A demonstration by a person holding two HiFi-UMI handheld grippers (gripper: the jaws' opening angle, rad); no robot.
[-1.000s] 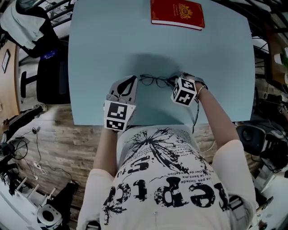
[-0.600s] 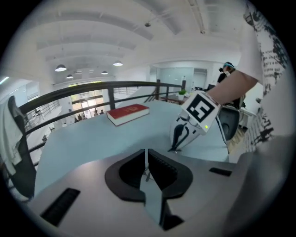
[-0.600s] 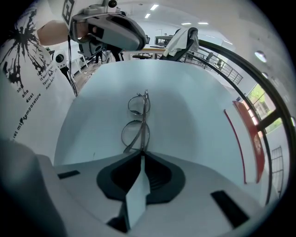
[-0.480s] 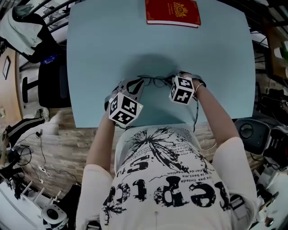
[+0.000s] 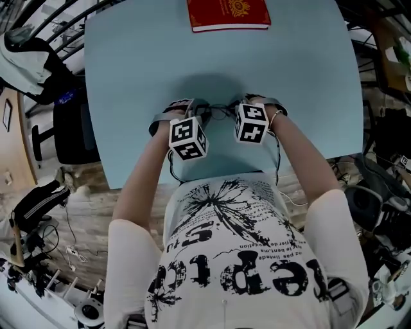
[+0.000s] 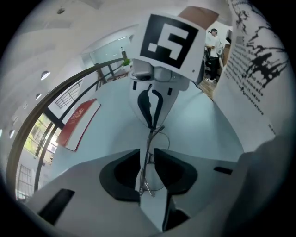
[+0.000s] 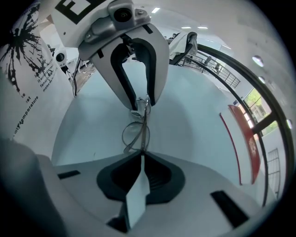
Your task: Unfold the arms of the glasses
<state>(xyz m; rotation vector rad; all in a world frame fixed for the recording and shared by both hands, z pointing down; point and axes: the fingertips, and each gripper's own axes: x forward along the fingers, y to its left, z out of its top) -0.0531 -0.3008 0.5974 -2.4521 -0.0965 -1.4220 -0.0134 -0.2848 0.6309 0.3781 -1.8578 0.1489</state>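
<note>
Right gripper view: right gripper [image 7: 141, 156] has just been closing and pinches one end of thin black wire-framed glasses [image 7: 133, 134], likely to steady them. Left gripper [image 6: 147, 162] straddles the opposite end, jaws apart, above pale blue desk [image 6: 199, 125].

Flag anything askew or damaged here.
Nothing stands out. The glasses look intact: the right gripper's jaws have just been closing and pinch one end, the other sits between the left gripper's slightly parted jaws. Red book lies flat on the table.
</note>
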